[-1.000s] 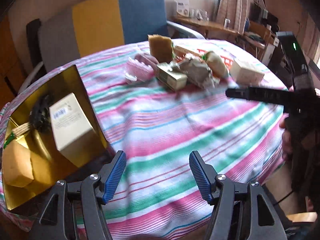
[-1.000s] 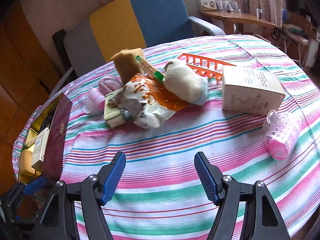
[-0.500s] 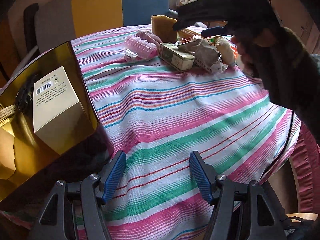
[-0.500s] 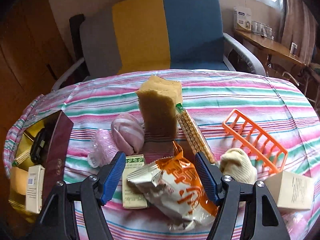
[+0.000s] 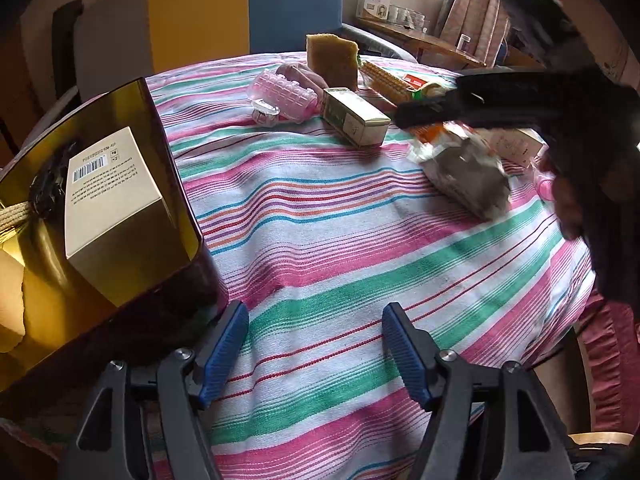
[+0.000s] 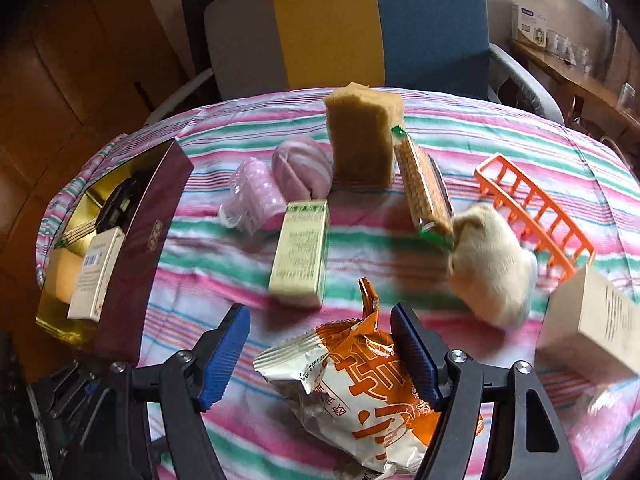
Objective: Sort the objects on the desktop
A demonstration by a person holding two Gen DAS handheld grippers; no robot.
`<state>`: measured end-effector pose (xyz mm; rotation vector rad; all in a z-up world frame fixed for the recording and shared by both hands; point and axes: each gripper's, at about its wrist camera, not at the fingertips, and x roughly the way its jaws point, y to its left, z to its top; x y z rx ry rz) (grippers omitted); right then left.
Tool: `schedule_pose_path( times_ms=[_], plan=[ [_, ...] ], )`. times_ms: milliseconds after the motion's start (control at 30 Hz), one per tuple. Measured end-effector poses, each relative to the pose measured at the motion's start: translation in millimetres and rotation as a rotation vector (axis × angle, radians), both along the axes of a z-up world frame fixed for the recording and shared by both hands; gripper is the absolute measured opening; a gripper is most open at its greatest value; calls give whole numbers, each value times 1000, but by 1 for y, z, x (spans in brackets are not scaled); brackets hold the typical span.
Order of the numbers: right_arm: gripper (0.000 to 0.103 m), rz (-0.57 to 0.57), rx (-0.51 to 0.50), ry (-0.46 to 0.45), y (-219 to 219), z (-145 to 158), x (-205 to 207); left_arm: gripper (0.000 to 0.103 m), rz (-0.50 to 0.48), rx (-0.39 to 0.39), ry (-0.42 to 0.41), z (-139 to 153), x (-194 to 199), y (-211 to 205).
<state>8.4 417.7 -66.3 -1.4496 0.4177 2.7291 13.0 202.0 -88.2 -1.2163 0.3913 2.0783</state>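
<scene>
Right gripper (image 6: 320, 354) now straddles snack bag (image 6: 360, 392); carton (image 6: 300, 256) beyond.

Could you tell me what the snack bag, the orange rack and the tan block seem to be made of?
Snack bag: crinkled glossy foil-plastic film, silvery inside. Orange rack: moulded plastic by its uniform colour and smooth bars. Tan block: probably sponge or foam, matte and porous.

Blue-yellow-grey armchair (image 6: 360, 28), wooden side desk (image 5: 420, 38), curtained window (image 5: 472, 4)
</scene>
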Motion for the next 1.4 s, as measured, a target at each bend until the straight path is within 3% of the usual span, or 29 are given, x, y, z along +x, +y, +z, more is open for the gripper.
schedule_pose_path(
  times_ms=[167,267,500,867,1100,1200,1233,1333,1400],
  plan=[
    [75,-85,-72,20,8,-4,53,71,11,-11,-28,5,0,0],
    [76,-173,-118,63,22,-2,83,71,19,22,-72,12,-8,2],
    [77,-319,-158,104,51,-9,117,71,2,58,-69,40,-35,46],
    [85,-343,-250,126,67,-31,127,71,34,4,-111,28,-91,119],
    [98,-312,-286,157,67,-34,125,70,70,-37,-135,12,-120,150],
    [103,-305,-289,168,65,-35,124,60,78,-65,-139,2,-128,156],
    [103,-306,-288,170,64,-35,124,52,79,-73,-139,-1,-129,157],
    [103,-308,-287,178,64,-35,124,36,70,-62,-155,-9,-127,149],
    [103,-307,-284,181,65,-36,125,30,50,-57,-133,-9,-121,142]
  ],
)
